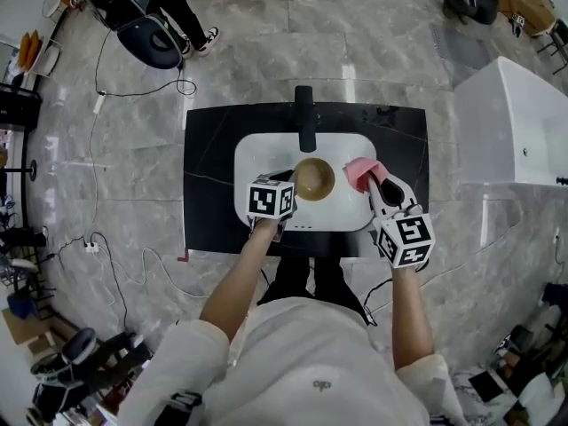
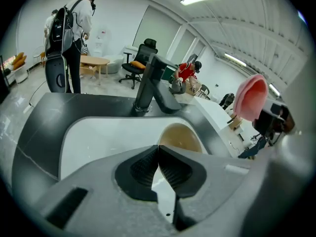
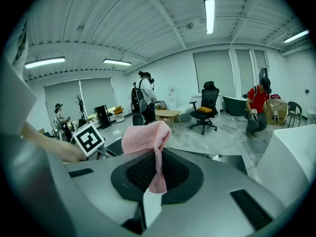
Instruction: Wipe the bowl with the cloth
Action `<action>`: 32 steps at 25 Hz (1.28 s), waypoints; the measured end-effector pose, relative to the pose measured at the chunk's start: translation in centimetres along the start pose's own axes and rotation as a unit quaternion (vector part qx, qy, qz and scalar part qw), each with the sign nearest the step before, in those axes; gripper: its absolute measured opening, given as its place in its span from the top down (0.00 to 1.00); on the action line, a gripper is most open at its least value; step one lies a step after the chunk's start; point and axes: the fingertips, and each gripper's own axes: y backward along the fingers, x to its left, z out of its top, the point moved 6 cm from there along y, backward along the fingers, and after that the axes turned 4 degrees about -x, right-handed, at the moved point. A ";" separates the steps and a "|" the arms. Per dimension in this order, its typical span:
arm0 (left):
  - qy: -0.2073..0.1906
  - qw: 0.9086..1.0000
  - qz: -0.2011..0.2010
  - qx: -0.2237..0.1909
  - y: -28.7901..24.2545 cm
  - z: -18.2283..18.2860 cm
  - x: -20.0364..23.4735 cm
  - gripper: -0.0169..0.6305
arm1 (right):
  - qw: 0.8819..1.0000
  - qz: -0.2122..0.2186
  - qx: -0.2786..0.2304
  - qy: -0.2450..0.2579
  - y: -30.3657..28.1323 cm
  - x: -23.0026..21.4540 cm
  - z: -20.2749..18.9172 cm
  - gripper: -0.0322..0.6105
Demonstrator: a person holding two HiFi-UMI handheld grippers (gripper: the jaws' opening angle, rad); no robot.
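Note:
A tan bowl (image 1: 313,178) sits in the white sink (image 1: 257,153), just in front of the black faucet (image 1: 305,118). In the left gripper view the bowl (image 2: 180,136) shows right behind the jaw tips. My left gripper (image 1: 286,185) is shut and empty, its tips (image 2: 158,149) close to the bowl's left rim. My right gripper (image 1: 374,179) is shut on a pink cloth (image 1: 359,172), held over the sink's right edge. In the right gripper view the cloth (image 3: 148,139) bunches above the jaws, a strip hanging down between the pads.
The sink is set in a black countertop (image 1: 209,149) on a grey marble floor. A white cabinet (image 1: 515,127) stands to the right. A person with a backpack (image 2: 69,38) stands behind the counter; office chairs and other people are farther back.

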 end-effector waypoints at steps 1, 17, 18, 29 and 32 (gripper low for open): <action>0.003 1.000 0.000 0.005 -0.5 -0.2 0.3 0.95 | 1.000 -0.001 0.003 -0.002 -0.1 -0.1 -0.4 0.93; 0.090 0.992 0.007 0.091 -10.0 -5.7 5.5 0.95 | 0.998 -0.003 0.057 -0.029 -2.5 -2.3 -5.9 0.93; 0.092 0.991 0.009 0.096 -10.3 -6.0 5.7 0.95 | 0.998 -0.003 0.060 -0.030 -2.5 -2.3 -6.1 0.93; 0.109 0.988 0.014 0.109 -12.0 -7.4 6.3 0.94 | 0.997 -0.002 0.069 -0.035 -2.5 -2.6 -6.8 0.93; 0.112 0.988 0.022 0.107 -12.0 -7.5 6.4 0.94 | 0.997 -0.003 0.069 -0.035 -2.4 -2.8 -6.7 0.93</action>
